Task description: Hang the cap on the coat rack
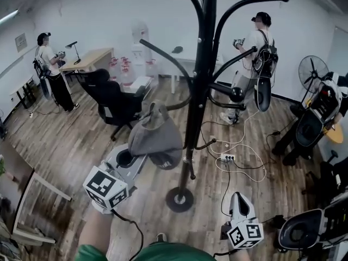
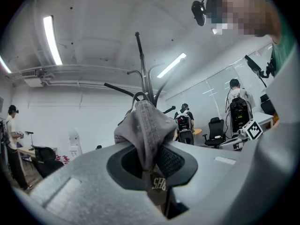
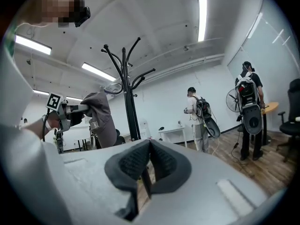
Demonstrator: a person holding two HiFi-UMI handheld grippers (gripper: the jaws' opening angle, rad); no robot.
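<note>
A grey cap (image 1: 154, 136) hangs from my left gripper (image 1: 128, 157), which is shut on its fabric. In the left gripper view the cap (image 2: 146, 130) rises out of the closed jaws, its label hanging below. The black coat rack (image 1: 197, 86) stands just right of the cap, its hooks (image 1: 237, 94) spreading above and to the right; the cap hangs beside the pole, and whether it touches I cannot tell. My right gripper (image 1: 241, 204) sits low at the right, jaws shut with nothing between them. The right gripper view shows the cap (image 3: 99, 117) left of the rack (image 3: 127, 88).
The rack's round base (image 1: 179, 199) rests on the wood floor. A black office chair (image 1: 113, 99) is behind the cap. Cables and a power strip (image 1: 227, 157) lie right of the pole. Two people (image 1: 254, 50) stand at the far left and right. A fan (image 1: 312, 72) stands right.
</note>
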